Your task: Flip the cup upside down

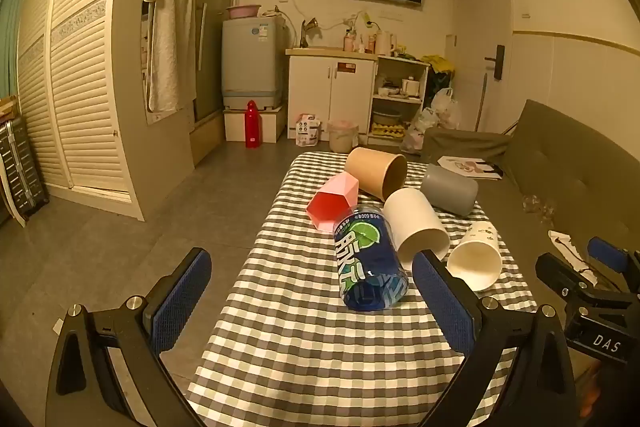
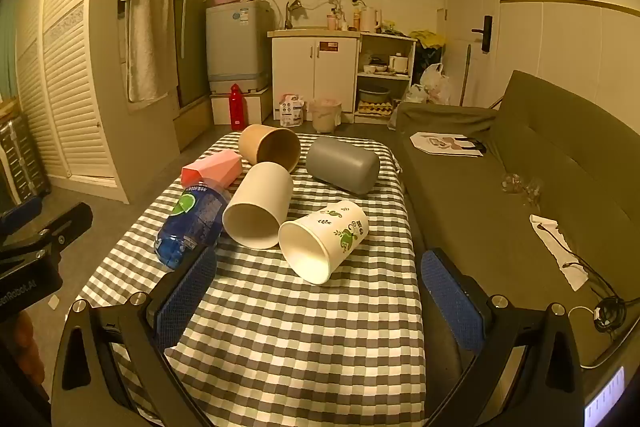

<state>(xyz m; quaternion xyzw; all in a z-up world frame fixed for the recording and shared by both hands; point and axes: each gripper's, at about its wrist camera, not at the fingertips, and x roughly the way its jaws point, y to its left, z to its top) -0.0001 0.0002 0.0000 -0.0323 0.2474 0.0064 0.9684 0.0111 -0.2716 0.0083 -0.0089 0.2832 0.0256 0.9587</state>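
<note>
My left gripper (image 1: 316, 291) hangs over the near end of the table with its blue-padded fingers (image 1: 182, 301) spread wide and nothing between them. My right gripper (image 2: 320, 291) is spread just as wide and empty, over the same grey-and-white checked tablecloth (image 2: 296, 347).

Closest to my right gripper lies the white paper cup with green leaf print (image 2: 326, 241), on its side, mouth turned toward me. Just left of it, touching, is a plain cream cylindrical cup (image 2: 258, 205), also on its side with its mouth toward me. Against that cup's left lies a clear blue plastic bottle-cup with a lime label (image 1: 368, 259), nearest my left gripper.

Farther back, a pink faceted cup (image 1: 334, 201) lies tipped beside a brown kraft paper cup (image 2: 270, 147), and a grey plastic cup (image 2: 344, 165) lies on its side to the right. A dark green sofa (image 2: 500, 195) runs along the table's right edge.
</note>
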